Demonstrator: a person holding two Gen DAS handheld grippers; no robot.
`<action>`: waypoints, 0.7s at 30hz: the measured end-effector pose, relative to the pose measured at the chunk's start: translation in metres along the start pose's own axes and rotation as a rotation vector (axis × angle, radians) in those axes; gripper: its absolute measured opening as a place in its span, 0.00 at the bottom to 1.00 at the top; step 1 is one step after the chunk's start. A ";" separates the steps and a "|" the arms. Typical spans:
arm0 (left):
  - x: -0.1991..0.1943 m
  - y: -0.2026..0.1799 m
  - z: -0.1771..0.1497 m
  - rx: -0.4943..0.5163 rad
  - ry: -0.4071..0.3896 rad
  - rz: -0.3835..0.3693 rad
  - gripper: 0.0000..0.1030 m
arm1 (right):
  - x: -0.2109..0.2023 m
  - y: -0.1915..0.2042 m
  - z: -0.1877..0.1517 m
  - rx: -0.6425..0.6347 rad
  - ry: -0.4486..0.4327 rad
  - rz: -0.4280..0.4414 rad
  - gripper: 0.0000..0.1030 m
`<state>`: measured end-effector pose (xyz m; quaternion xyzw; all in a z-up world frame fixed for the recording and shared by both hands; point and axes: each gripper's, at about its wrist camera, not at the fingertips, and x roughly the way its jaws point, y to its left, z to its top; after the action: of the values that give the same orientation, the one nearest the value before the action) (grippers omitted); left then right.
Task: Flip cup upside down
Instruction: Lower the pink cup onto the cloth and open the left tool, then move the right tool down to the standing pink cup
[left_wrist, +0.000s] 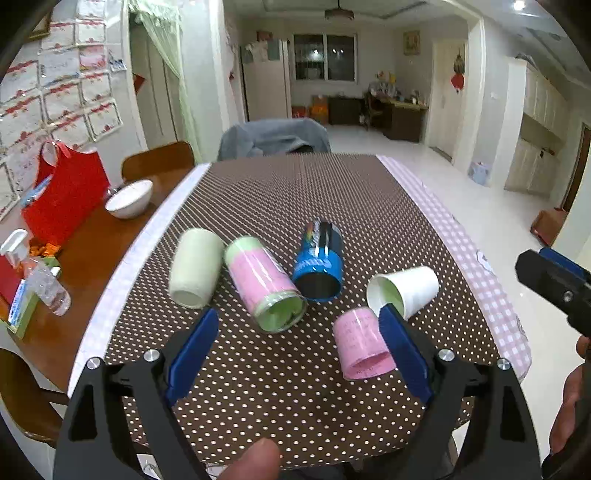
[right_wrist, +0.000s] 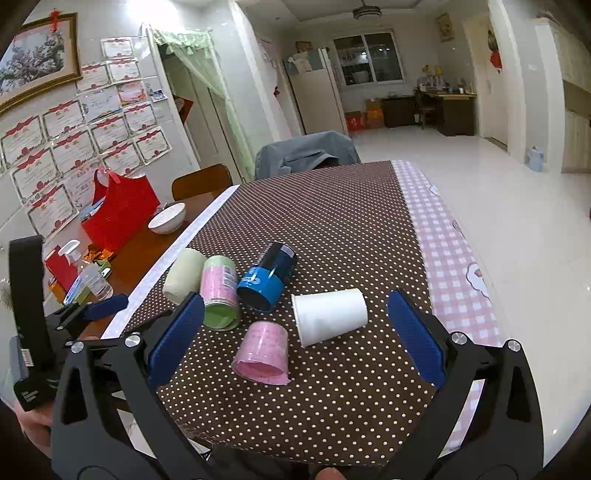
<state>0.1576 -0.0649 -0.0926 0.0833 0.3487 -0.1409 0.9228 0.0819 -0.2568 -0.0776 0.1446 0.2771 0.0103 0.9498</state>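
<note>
While both wide-spread, gripping nothing: left tool (left_wrist: 297, 325) and right tool (right_wrist: 295, 314), above the brown polka-dot covered counter (right_wrist: 332, 229). Five cups on their sides: pale green cup (left_wrist: 195, 267), pink-and-green plastic cup (left_wrist: 264, 284), blue-and-black cup (left_wrist: 319, 266), white paper cup (right_wrist: 330, 315), small pink cup (right_wrist: 264, 350). Beside, white bowl (left_wrist: 129, 199), red bag (left_wrist: 64, 195), spray bottle (left_wrist: 35, 271).
</note>
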 end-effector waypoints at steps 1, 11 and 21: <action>-0.005 0.002 0.000 -0.002 -0.014 0.006 0.85 | 0.000 0.003 0.001 -0.006 0.000 0.003 0.94; -0.037 0.021 -0.005 -0.020 -0.114 0.082 0.85 | -0.002 0.031 0.002 -0.057 0.006 0.038 0.94; -0.060 0.042 -0.014 -0.057 -0.172 0.170 0.85 | 0.004 0.056 0.001 -0.107 0.041 0.065 0.94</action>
<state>0.1193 -0.0097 -0.0605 0.0739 0.2637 -0.0588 0.9600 0.0894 -0.2030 -0.0633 0.1024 0.2909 0.0590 0.9494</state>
